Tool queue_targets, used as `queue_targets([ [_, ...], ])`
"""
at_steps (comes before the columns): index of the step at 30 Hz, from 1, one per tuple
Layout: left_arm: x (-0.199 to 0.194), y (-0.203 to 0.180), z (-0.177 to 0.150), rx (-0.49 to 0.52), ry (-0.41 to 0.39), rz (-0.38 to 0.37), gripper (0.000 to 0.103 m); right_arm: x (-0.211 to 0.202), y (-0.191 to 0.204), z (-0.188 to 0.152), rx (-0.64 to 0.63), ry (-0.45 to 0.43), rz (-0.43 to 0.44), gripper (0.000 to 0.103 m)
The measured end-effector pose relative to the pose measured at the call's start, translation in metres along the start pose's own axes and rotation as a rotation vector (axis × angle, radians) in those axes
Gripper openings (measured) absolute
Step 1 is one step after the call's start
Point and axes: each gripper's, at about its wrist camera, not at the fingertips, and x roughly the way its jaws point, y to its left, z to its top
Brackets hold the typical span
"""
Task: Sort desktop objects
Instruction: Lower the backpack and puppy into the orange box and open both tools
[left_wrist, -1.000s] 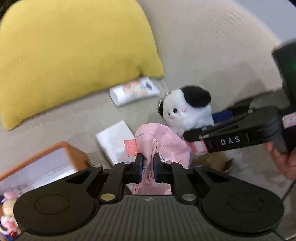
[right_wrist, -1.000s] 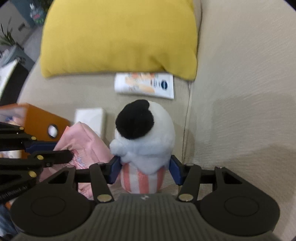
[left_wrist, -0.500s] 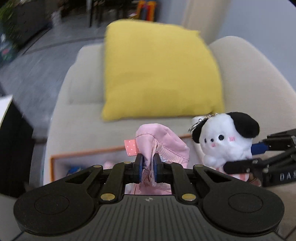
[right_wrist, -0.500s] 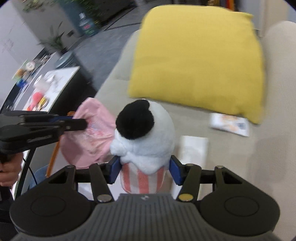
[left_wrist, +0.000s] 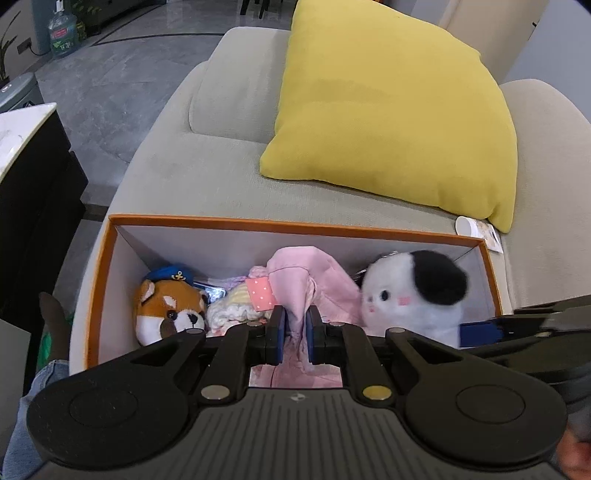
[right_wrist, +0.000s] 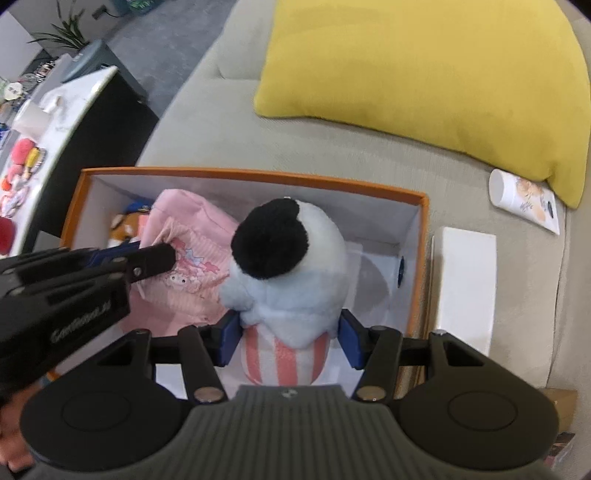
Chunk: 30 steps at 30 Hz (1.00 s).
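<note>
An orange box (left_wrist: 258, 224) with a white inside sits on the beige sofa; it also shows in the right wrist view (right_wrist: 240, 174). My left gripper (left_wrist: 294, 328) is shut on a pink cloth (left_wrist: 314, 277) and holds it over the box; the cloth also shows in the right wrist view (right_wrist: 184, 240). My right gripper (right_wrist: 290, 341) is shut on a white plush dog with a black ear (right_wrist: 291, 266), held over the box's right half; the dog also shows in the left wrist view (left_wrist: 413, 295). A fox plush (left_wrist: 168, 308) and a knitted item (left_wrist: 232, 306) lie inside the box.
A yellow cushion (left_wrist: 399, 110) leans on the sofa back behind the box. A white tube (right_wrist: 524, 199) and a white flat box (right_wrist: 465, 284) lie on the seat right of the orange box. A dark cabinet with a white top (right_wrist: 74, 96) stands to the left.
Both grippers have carried the pink cloth and the plush dog leftward from the sofa seat to over the open orange box. Both stay shut on their items.
</note>
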Motion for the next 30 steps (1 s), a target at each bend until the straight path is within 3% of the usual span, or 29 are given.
queue_targets([
  [3,0.004,-0.001,0.000,0.004,-0.003,-0.010,0.013,0.009,0.010,0.007,-0.029,0.006,-0.050,0.057],
  [10,0.012,0.012,-0.001,-0.015,0.024,-0.158,0.022,0.018,0.030,0.006,-0.109,0.026,-0.169,0.058],
  [18,0.023,0.029,-0.009,-0.043,0.046,-0.305,0.024,0.037,0.032,0.009,-0.105,0.051,-0.148,0.058],
  [24,0.023,0.024,-0.013,-0.003,0.033,-0.318,0.024,0.042,0.022,0.007,-0.110,0.058,-0.106,0.063],
  [30,0.021,0.020,-0.014,0.014,0.036,-0.309,0.024,0.025,0.029,0.008,-0.212,0.068,-0.084,0.067],
])
